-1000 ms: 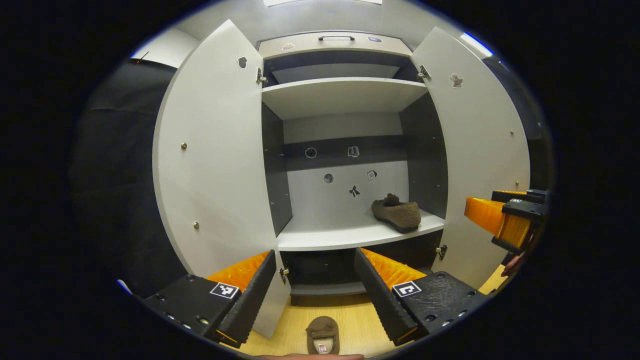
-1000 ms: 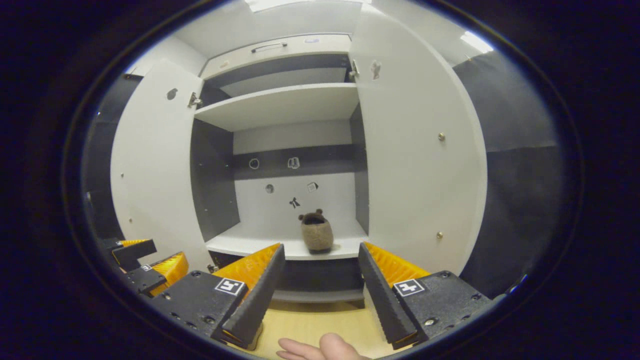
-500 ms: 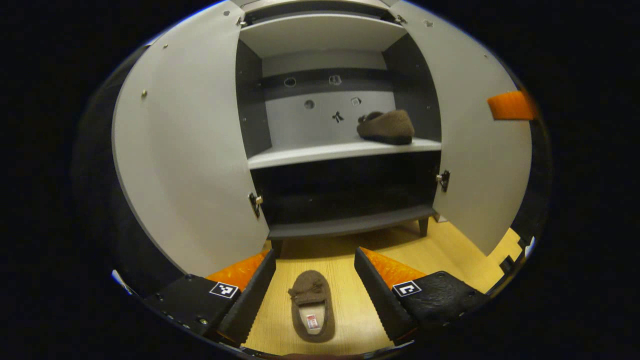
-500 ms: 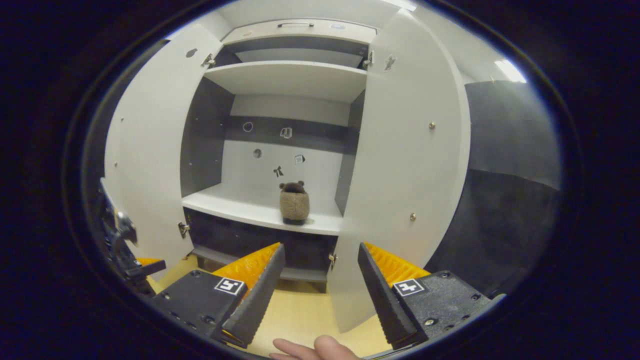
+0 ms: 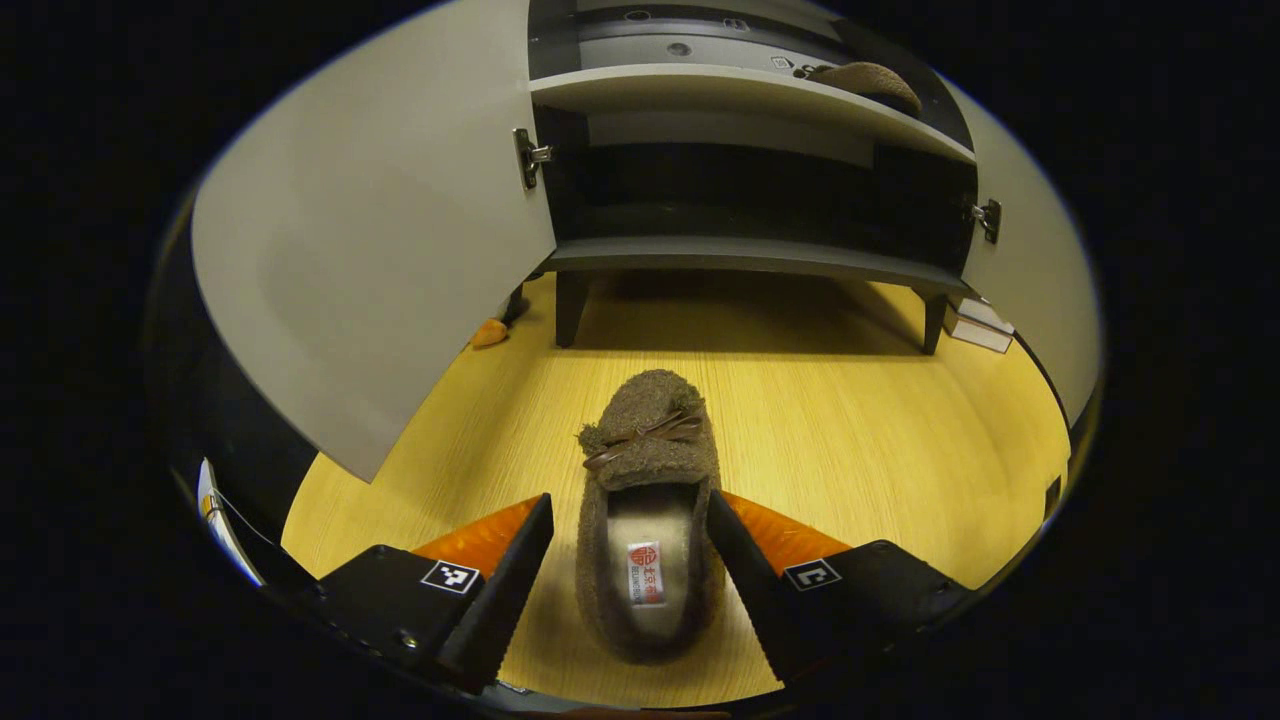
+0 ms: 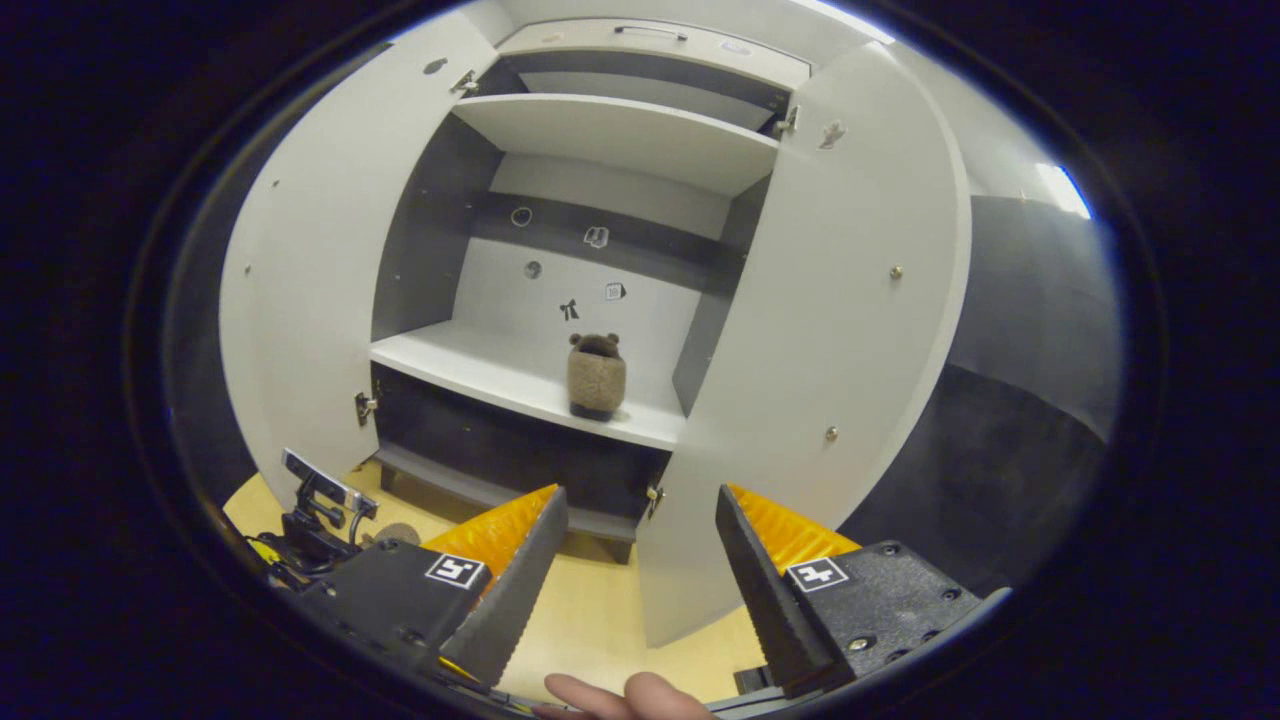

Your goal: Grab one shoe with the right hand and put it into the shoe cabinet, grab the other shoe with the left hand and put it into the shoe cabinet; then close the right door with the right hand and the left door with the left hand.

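Left claw [image 5: 628, 560] angled down toward the floor [image 5: 850, 420], spread wide astride the brown shoe [image 5: 645, 500], not gripping it. Right claw [image 6: 640, 560] held level, spread and empty, facing the shoe cabinet [image 6: 560, 390] where the other shoe [image 6: 596, 375] sits.

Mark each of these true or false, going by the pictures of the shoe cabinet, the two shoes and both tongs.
1. One shoe sits on a cabinet shelf. True.
2. The other shoe is already inside the cabinet. False: it lies on the wooden floor, in front of the cabinet.
3. The left tongs are open, one finger on each side of that shoe. True.
4. Both cabinet doors are shut. False: the left door and right door stand open.
5. The right tongs hold a shoe. False: they are open and empty.
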A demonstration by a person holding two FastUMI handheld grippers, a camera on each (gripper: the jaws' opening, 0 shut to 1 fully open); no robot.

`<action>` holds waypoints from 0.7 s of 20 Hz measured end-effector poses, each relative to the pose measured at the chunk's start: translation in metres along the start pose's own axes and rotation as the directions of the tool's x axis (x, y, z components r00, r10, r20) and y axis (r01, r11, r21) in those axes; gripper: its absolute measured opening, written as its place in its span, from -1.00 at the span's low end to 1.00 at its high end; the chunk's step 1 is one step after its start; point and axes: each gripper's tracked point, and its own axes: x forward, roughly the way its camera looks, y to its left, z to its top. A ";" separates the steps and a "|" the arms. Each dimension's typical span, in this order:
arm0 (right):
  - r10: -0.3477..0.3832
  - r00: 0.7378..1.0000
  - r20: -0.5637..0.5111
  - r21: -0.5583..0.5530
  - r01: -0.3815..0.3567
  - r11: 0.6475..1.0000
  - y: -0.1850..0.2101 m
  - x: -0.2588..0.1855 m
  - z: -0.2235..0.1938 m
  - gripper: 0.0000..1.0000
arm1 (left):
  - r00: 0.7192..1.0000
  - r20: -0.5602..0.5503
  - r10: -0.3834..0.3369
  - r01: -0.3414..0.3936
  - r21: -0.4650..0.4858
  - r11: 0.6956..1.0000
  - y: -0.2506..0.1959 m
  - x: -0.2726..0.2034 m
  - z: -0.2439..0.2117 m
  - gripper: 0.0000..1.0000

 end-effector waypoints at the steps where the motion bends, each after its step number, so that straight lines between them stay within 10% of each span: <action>1: 0.004 1.000 -0.003 -0.005 -0.004 1.000 0.002 0.000 -0.001 0.89 | 1.000 0.005 0.006 -0.006 0.001 1.000 0.003 -0.002 0.000 0.89; 10: -0.003 1.000 -0.020 -0.046 0.003 0.999 0.007 -0.011 -0.007 0.90 | 0.998 -0.061 -0.004 -0.001 -0.083 0.997 0.024 0.029 -0.018 1.00; 13: -0.004 1.000 -0.026 -0.060 0.003 0.998 0.011 -0.011 -0.007 0.89 | 0.997 -0.082 -0.003 -0.004 -0.096 0.995 0.020 0.043 -0.024 0.39; 14: -0.008 1.000 -0.028 -0.071 0.006 0.997 0.011 -0.012 -0.008 0.90 | 0.995 -0.103 -0.011 0.000 -0.104 0.995 0.018 0.042 -0.026 -0.40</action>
